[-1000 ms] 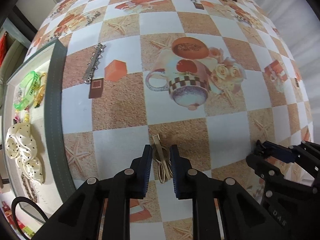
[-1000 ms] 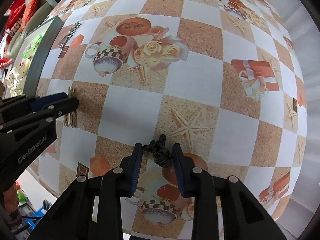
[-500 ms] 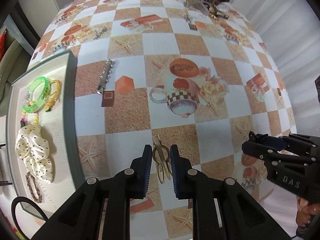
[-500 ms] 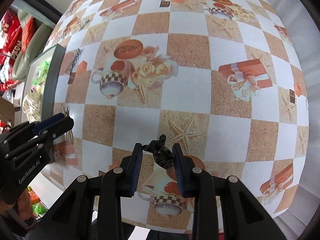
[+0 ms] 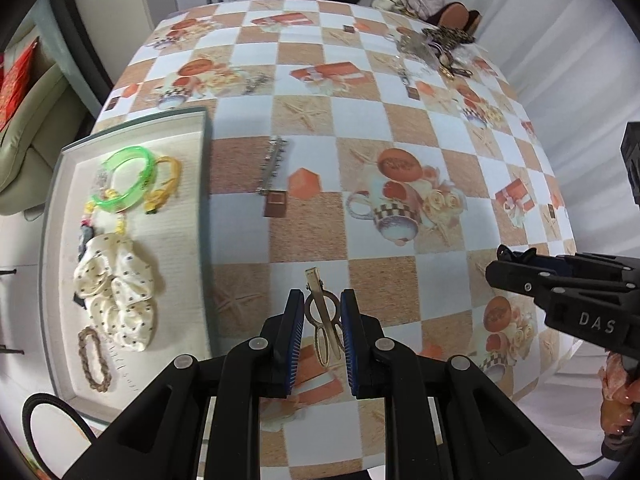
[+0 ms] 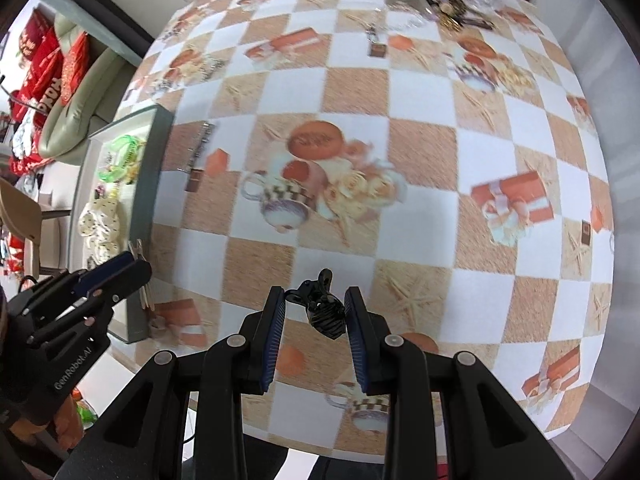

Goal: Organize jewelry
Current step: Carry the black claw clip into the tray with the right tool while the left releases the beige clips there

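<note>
The left gripper (image 5: 320, 330) has its blue-padded jaws drawn in against a gold hair clip (image 5: 322, 320), which it holds lifted above the checkered tablecloth (image 5: 416, 120); the clip's flat beak points away toward twelve o'clock. The right gripper (image 6: 314, 314) is likewise closed around a small black claw clip (image 6: 322, 308), its prongs jutting forward past the fingertips.

In the left wrist view the right gripper shows at three o'clock, and the grey-rimmed jewelry tray (image 5: 206, 184) lies at nine o'clock on the table's left edge. On the tray's pale lining rest a green bangle (image 5: 126, 182), a yellow hair tie (image 5: 162, 186) just beside it, a cream polka-dot scrunchie (image 5: 116, 284) nearer the camera, and a braided brown bracelet (image 5: 94, 358) closest of all. A silver toothed hair clip (image 5: 272, 162) lies on the cloth just right of the tray at about eleven o'clock. A heap of remaining jewelry (image 5: 436, 46) sits at the far edge, toward one o'clock, well apart from both grippers.
</note>
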{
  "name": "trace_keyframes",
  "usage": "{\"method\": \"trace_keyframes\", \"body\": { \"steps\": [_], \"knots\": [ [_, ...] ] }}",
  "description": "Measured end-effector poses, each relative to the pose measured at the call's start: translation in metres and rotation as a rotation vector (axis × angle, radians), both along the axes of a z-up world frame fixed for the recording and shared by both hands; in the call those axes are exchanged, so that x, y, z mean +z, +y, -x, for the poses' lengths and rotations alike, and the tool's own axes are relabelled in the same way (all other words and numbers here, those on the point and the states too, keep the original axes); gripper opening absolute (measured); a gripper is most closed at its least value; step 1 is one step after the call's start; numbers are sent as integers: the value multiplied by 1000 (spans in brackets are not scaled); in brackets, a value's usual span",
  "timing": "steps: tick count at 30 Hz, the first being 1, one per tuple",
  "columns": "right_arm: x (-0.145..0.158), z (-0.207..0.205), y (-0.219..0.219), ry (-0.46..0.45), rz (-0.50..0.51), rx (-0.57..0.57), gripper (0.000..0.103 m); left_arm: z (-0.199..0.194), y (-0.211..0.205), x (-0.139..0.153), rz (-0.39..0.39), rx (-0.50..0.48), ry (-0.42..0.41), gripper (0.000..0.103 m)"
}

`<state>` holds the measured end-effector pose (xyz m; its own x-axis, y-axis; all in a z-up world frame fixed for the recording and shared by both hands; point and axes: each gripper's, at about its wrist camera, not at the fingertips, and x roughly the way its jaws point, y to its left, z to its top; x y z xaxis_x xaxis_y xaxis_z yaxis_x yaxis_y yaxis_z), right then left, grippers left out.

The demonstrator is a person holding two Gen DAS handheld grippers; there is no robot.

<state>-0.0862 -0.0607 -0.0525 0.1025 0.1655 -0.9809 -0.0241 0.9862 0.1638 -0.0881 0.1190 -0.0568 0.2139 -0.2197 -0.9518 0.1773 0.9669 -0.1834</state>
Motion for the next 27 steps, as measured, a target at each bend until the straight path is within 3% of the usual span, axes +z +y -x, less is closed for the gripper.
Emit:
{"method": "trace_keyframes", "body": {
  "steps": [11,27],
  "knots": [
    [17,-18,59,-29,-26,92,33,8,51,6,6,92,-23,23],
    [23,-39,161,-39,-68,264,33,26,132,-8,-13,243,0,23]
  ]
}}
